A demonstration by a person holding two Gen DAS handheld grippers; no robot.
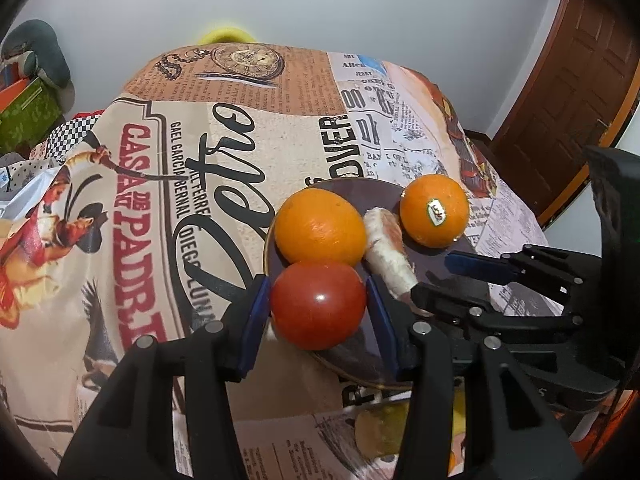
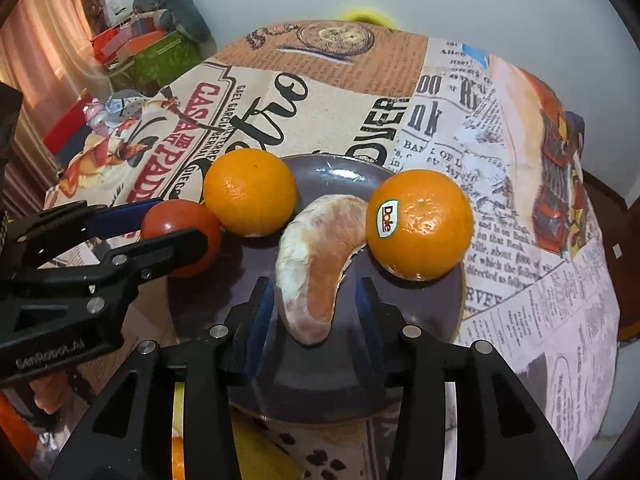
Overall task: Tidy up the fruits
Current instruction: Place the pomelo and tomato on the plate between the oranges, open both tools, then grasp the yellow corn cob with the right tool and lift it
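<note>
Tomato between the blue pads of the left claw, pinched on both sides, at the near-left rim of the dark plate; hard to tell whether resting on the rim or lifted just off it

Seen from the right wrist view as well: same tomato half hidden behind the black finger of the left claw, touching or very nearly touching the plain orange

Plain orange on the left part of the plate, directly behind the tomato, the two in contact or nearly so

Peeled citrus segment curved like a crescent, lying in the middle of the plate, its upper end close against the stickered orange

Right claw spread wide, blue pads on either side of the segment's lower end, gaps visible on both sides, gripping nothing

Stickered orange on the right part of the plate, label facing the cameras, reading "Dole" from the right wrist view

Right claw visible from the left wrist view too, reaching in from the right over the plate, one finger lying across the segment

Desk covered by a printed cloth of newspaper and poster motifs, plate near its front edge

Wooden door at far right, pale wall behind
</note>
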